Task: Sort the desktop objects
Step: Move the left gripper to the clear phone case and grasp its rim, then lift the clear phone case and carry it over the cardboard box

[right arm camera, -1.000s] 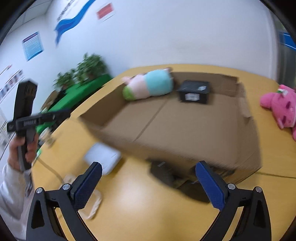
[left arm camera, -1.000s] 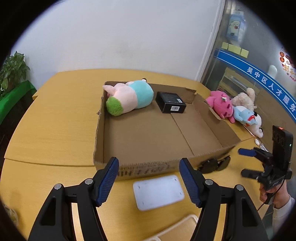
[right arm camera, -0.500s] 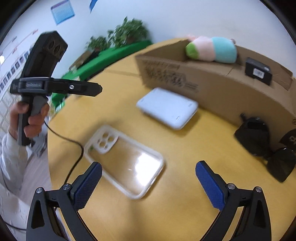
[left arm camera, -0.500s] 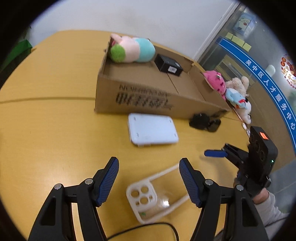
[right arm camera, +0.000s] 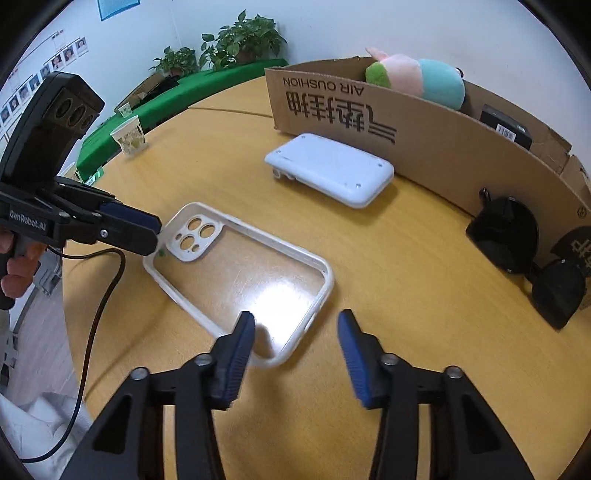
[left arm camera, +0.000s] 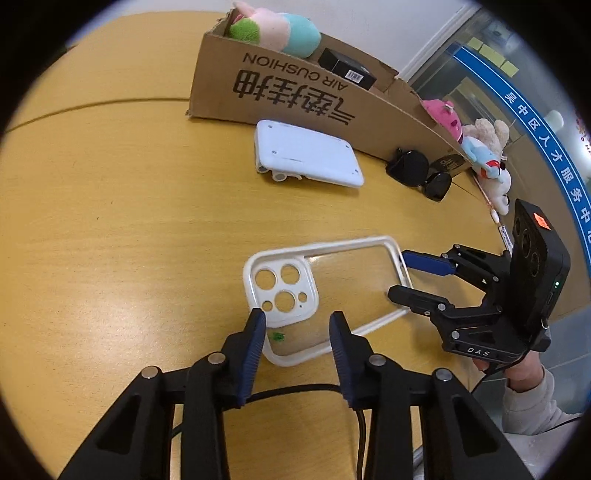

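Note:
A clear phone case with a white rim [left arm camera: 325, 295] [right arm camera: 236, 273] lies flat on the wooden table. My left gripper [left arm camera: 297, 325] is open, its fingers straddling the case's camera end. My right gripper [right arm camera: 295, 328] is open at the case's other end; it also shows in the left wrist view [left arm camera: 402, 275]. A white power bank [left arm camera: 306, 155] [right arm camera: 328, 173] lies beside the cardboard box [left arm camera: 295, 92] [right arm camera: 406, 125]. Black sunglasses [left arm camera: 421, 173] [right arm camera: 528, 258] lie at the box's corner.
The box holds a pink-and-teal plush [left arm camera: 273, 31] [right arm camera: 417, 79] and a small black box [left arm camera: 347, 68] [right arm camera: 506, 125]. More plush toys [left arm camera: 476, 147] lie beyond the box. A paper cup [right arm camera: 129, 134] and plants [right arm camera: 236, 44] stand at the far side.
Both grippers have dropped and closed in on the phone case, one at each end. Their fingers stand narrower than before. The box has receded from both views.

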Motion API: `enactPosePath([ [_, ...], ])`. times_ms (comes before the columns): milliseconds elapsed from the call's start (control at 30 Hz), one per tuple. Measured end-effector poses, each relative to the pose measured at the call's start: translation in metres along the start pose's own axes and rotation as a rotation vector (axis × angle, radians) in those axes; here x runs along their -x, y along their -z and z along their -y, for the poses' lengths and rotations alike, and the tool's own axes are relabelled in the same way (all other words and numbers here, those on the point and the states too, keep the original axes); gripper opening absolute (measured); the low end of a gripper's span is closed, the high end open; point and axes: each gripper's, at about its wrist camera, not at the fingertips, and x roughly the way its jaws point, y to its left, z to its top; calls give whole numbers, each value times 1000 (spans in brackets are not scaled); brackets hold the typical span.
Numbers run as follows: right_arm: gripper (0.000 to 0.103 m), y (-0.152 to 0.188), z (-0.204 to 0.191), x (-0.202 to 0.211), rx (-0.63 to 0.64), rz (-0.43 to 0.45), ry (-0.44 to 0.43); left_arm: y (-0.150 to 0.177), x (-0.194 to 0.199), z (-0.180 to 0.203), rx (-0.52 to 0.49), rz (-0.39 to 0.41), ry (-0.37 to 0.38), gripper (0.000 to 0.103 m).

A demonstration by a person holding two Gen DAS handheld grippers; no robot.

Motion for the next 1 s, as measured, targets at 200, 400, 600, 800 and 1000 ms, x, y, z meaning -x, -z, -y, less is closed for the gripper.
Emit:
enactPosePath([
  [200,32,10,13,7,-28,13,46,-5,-9,9,-28,-6,-18,7],
  [400,20,31,51,27,-135,22,95,-20,-28,36,-81,-22,4,7],
  [600,16,46,70,39,-207,34,118,-34,-41,56,-132,-31,-19,5],
  [800,12,50,81,42,-243,55,112,-39,-41,54,-99,-33,-160,7],
  [1000,11,54,88,44,-277,76,85,-32,-49,54,-68,-111,-139,8],
])
